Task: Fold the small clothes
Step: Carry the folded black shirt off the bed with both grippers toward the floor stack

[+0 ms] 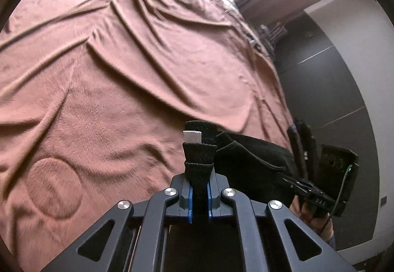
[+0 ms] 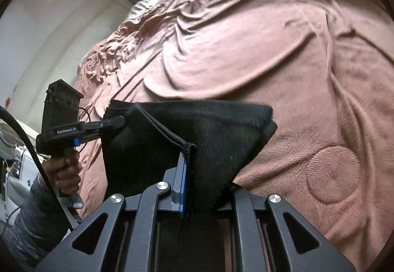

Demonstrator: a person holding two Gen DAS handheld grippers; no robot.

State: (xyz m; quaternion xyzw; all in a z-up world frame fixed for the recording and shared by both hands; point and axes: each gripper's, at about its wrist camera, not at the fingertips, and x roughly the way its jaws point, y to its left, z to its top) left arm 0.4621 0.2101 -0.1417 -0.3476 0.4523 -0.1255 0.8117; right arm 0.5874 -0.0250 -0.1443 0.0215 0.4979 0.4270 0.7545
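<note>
Left gripper: my jaws are pinched tight on a bunched fold of the black garment, the knit squeezed between the blue pads and standing up out of them.
White tag: poking out of the cloth just beyond my left fingertips, on the far side of the pinch.
Right gripper: clamped too, with a hemmed edge of the garment caught against the blue pad and the rest draped over the right finger, hiding it.
Garment: stretched between my two grippers, held up off the bed, near edge of the scene; from the right wrist it spreads as a wide black panel with a stitched seam running diagonally down to my grip.
Other gripper seen from each side: from the right wrist my left one bites the far left corner of the cloth; from the left wrist the right one sits at the right end of the garment.
Person's hand: wrapped round the left gripper's handle, grey sleeve below it.
Bedspread: pinkish-brown, rumpled in long folds, circle patterns pressed into it, spreading far behind the garment.
</note>
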